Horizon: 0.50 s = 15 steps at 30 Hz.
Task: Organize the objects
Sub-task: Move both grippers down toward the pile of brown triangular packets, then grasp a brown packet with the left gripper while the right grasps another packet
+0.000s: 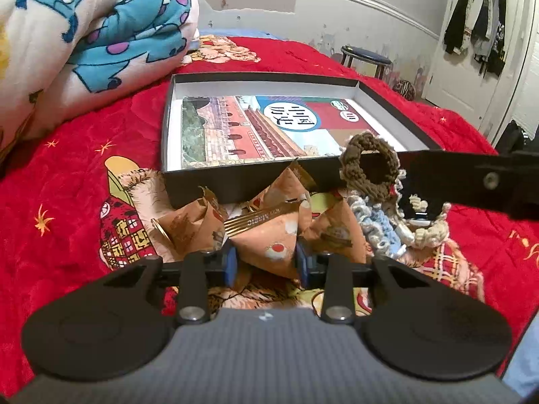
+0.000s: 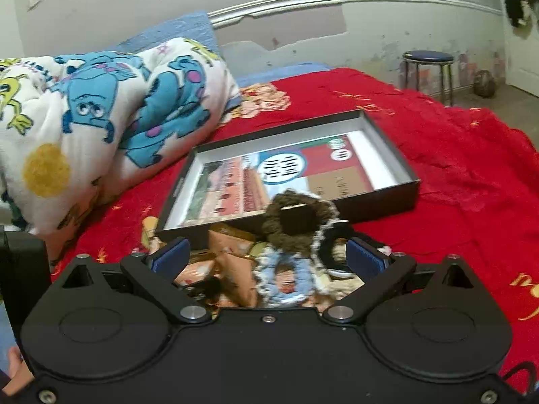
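Several orange pyramid snack packets lie on the red bedspread in front of a shallow black box (image 1: 235,181). My left gripper (image 1: 267,264) is shut on the nearest orange packet (image 1: 269,242), with a blue pad against each side. A pile of crocheted scrunchies sits to the right: a brown one (image 1: 367,165) standing upright, a light blue one (image 1: 377,225) and a beige one (image 1: 427,232). My right gripper (image 2: 267,257) stands wide open around that pile, pads clear of the brown scrunchie (image 2: 293,232) and the blue scrunchie (image 2: 269,269). One right fingertip (image 1: 471,178) reaches in from the right.
The box (image 2: 380,202) holds a picture book (image 1: 252,128) lying flat. A rolled cartoon-print blanket (image 1: 84,33) fills the left of the bed. A stool (image 2: 427,57) stands by the far wall, and clothes (image 1: 478,23) hang on the door. A person's hand (image 2: 13,367) shows at the lower left.
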Each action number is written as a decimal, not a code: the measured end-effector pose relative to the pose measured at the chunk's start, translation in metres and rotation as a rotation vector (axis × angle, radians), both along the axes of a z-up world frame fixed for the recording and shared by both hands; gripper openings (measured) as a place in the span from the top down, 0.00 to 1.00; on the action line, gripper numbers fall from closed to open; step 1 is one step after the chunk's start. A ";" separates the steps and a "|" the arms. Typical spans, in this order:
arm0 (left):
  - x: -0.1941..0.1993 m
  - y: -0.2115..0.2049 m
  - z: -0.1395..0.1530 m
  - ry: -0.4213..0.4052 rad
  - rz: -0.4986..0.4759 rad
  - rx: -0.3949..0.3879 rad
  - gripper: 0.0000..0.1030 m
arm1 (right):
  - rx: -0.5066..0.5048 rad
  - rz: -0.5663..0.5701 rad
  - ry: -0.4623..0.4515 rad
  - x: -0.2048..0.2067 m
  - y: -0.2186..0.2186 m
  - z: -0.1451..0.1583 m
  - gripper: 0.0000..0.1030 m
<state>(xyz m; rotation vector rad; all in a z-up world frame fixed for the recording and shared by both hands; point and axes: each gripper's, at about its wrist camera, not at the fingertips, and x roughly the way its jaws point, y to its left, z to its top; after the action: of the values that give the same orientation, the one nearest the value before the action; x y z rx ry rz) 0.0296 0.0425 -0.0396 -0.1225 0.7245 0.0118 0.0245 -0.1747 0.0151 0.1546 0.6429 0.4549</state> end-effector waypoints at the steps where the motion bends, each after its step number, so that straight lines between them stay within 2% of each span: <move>1: -0.002 0.000 0.002 -0.004 -0.004 0.000 0.62 | 0.017 0.010 0.000 0.000 0.001 0.000 0.07; 5: -0.014 -0.004 0.011 -0.013 -0.012 0.018 0.62 | 0.073 0.036 0.013 0.003 0.004 -0.003 0.18; 7: -0.022 -0.004 0.015 -0.008 -0.009 0.023 0.62 | 0.079 0.059 0.023 0.004 0.008 -0.006 0.27; 11: -0.031 0.002 0.021 -0.001 0.006 0.020 0.62 | 0.077 0.101 0.038 0.005 0.020 -0.013 0.35; 15: -0.029 0.006 0.021 0.005 0.048 0.088 0.62 | 0.044 0.124 0.077 0.011 0.035 -0.026 0.46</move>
<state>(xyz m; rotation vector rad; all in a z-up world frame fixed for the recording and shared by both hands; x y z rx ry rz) 0.0008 0.0480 -0.0184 -0.0560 0.7251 0.0897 0.0355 -0.1398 -0.0111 0.1752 0.7212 0.5848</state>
